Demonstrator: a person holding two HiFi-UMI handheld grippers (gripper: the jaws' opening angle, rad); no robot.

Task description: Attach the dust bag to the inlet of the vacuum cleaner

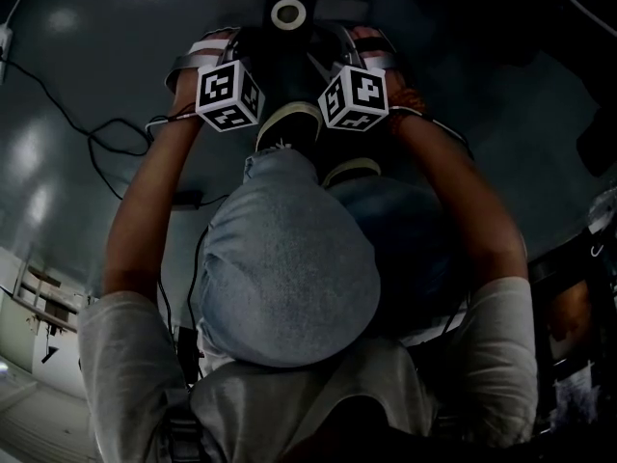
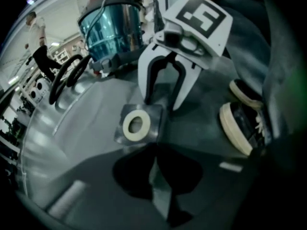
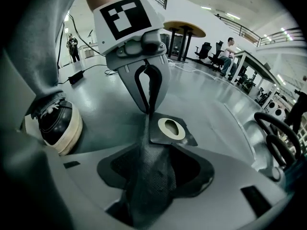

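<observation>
The dust bag is dark grey cloth with a stiff dark collar that has a white ring; it lies on the grey floor. From the head view the collar shows beyond both marker cubes. My left gripper is shut on a pinch of the bag cloth right beside the collar. My right gripper stands open just past the collar, and the raised cloth runs between its spread jaws without being pressed. The vacuum cleaner, a teal drum with a red top, stands behind it.
The vacuum's black hose coils on the floor beside the drum. My shoes are planted close to the bag. Cables trail across the floor on the left. A round table and people are far off.
</observation>
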